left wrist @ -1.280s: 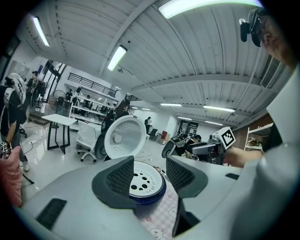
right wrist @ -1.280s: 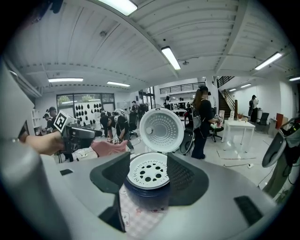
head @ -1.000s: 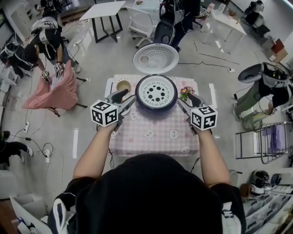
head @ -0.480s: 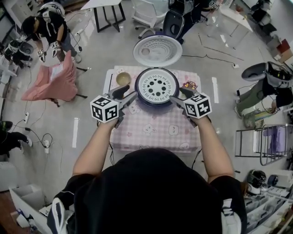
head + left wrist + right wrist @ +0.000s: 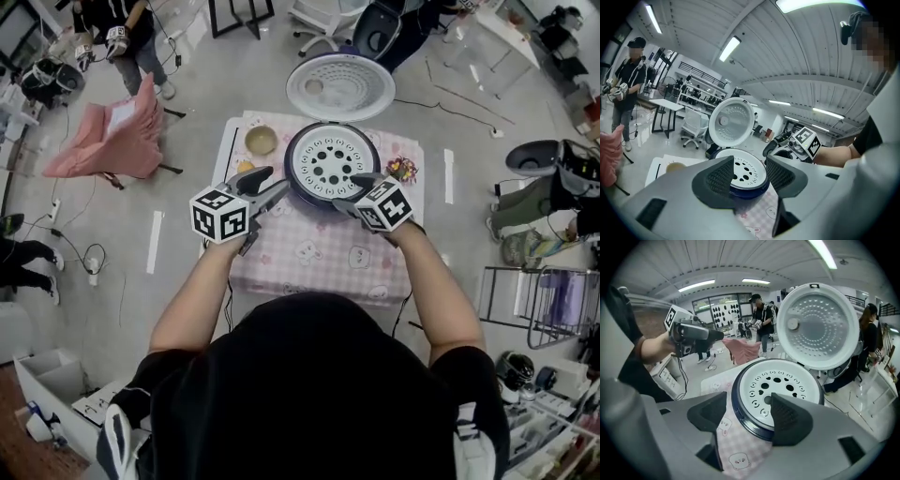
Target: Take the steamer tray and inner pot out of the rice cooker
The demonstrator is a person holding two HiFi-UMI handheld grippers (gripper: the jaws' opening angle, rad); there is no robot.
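the head view looks steeply down from above the person (image 5: 309,394), far enough back to take in the whole surface (image 5: 319,267), the open rice cooker (image 5: 333,161) and the floor (image 5: 187,112) around it. the left gripper view rides on the left gripper (image 5: 750,174), low and near the surface, facing almost level past the cooker toward its raised lid (image 5: 731,123) — the right gripper (image 5: 774,144) shows beyond. the right gripper view sits closer, tilted down onto the steamer tray (image 5: 780,389) from the opposite side, with the left gripper behind. all three views share the cooker.
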